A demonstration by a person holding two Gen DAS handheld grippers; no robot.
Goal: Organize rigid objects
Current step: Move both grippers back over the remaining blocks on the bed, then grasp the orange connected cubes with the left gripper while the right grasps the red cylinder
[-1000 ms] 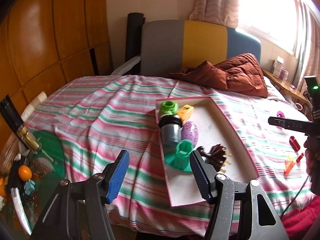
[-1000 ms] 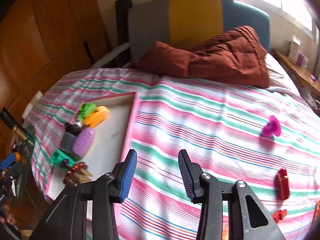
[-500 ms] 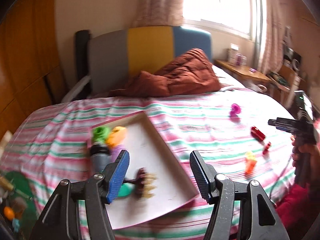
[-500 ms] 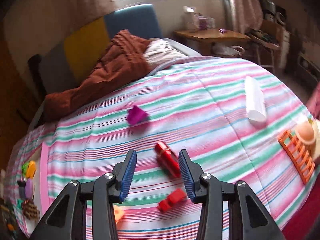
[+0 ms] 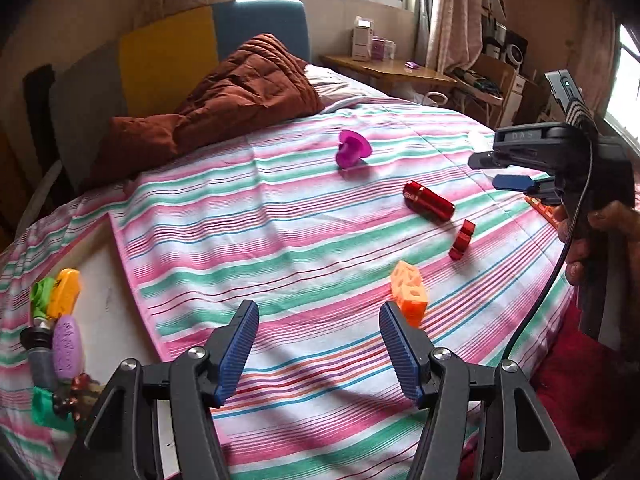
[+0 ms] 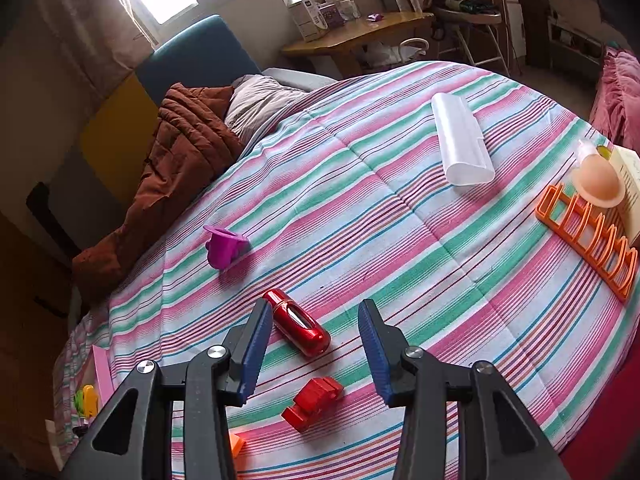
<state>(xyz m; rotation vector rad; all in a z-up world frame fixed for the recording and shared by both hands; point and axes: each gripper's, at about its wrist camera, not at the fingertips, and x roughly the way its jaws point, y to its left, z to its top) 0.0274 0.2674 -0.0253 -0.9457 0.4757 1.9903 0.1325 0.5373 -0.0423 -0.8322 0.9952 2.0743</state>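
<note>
Loose rigid pieces lie on the striped bed: a red cylinder (image 6: 301, 325), a small red block (image 6: 312, 402), an orange block (image 5: 409, 291) and a magenta cup-shaped piece (image 5: 352, 153). My right gripper (image 6: 316, 348) hovers open above the red cylinder, which shows between the fingers, untouched. My left gripper (image 5: 318, 350) hangs open over bare bedspread, with the orange block just beyond its right finger (image 5: 400, 350). At the left, a pink-edged tray (image 5: 116, 312) holds several sorted pieces (image 5: 60, 320). The right gripper (image 5: 516, 170) also shows in the left wrist view, held by a hand (image 5: 600, 236).
A white tube-like case (image 6: 460, 144), an orange rack (image 6: 588, 236) and a peach dome (image 6: 598, 180) lie at the bed's right side. A brown quilt (image 5: 224, 100) is bunched at the headboard. A wooden side table (image 6: 360, 32) stands beyond the bed.
Both views swung from the tray toward the loose pieces on the right. The right gripper came over the red cylinder and drew closer. Neither gripper took hold of anything.
</note>
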